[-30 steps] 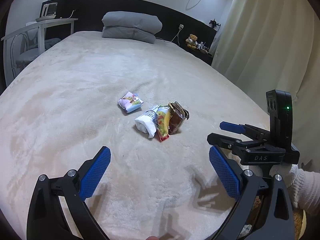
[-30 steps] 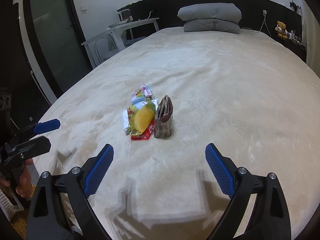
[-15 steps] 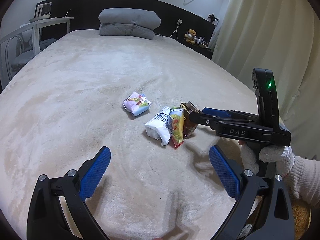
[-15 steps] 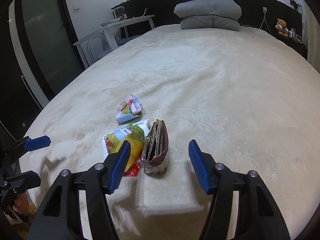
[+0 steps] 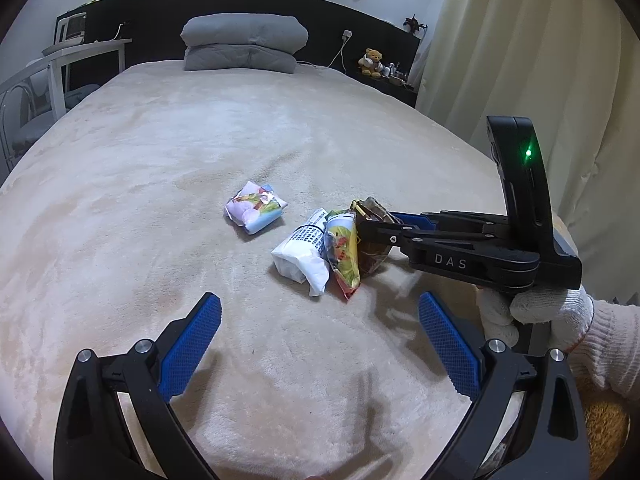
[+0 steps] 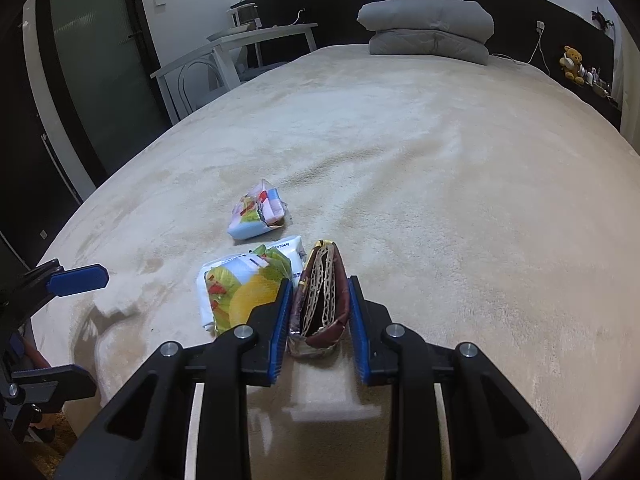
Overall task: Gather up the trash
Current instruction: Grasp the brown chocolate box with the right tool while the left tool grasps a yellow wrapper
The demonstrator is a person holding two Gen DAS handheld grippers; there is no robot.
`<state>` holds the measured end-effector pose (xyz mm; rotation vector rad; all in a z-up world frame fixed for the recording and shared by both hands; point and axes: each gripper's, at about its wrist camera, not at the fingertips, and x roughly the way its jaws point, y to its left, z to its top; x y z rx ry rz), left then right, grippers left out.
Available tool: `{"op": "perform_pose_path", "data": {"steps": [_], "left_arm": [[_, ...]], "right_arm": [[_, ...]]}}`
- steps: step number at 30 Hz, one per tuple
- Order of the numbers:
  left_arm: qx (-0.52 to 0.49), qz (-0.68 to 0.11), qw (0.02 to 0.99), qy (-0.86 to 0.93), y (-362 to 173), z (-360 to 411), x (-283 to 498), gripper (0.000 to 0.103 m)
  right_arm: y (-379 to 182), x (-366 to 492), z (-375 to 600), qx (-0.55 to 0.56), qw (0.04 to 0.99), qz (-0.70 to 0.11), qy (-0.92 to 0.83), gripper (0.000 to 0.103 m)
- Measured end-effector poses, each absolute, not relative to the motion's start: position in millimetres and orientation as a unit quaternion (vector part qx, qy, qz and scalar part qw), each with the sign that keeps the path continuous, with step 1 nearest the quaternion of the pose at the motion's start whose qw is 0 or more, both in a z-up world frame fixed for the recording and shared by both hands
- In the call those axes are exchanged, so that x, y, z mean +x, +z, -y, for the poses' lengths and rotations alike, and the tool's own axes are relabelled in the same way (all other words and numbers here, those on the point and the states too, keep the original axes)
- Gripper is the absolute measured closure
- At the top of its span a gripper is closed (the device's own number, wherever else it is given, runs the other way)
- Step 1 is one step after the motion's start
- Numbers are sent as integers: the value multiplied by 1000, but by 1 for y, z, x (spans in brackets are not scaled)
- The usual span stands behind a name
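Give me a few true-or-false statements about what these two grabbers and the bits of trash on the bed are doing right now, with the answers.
1. The right gripper has its fingers on either side of the brown wrapper. True.
2. The left gripper is holding the white packet. False: its jaws are wide apart and empty, short of the packet.
3. The pastel wrapper lies apart from the other three pieces. True.
4. The yellow-green snack bag lies on the grey pillows. False: it lies mid-bed on the beige blanket, between the white packet and the brown wrapper.
5. A teddy bear sits on the dark ledge at the head of the bed. True.
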<state>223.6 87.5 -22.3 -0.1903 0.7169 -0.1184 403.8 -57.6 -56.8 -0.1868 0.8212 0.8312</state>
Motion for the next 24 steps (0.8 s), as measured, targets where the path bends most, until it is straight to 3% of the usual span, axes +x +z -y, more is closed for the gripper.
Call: {"op": "perform_pose_path", "data": {"steps": [18,24], "left_arm": [[-40,-343,936,-64,-32,-50,274,7],[-35,-349,935,-58,-40,-48,297,14]], "right_arm": [[-22,399,117,-31,842,-364,398,75],[-19,401,133,-22,843,-363,397,75]]}}
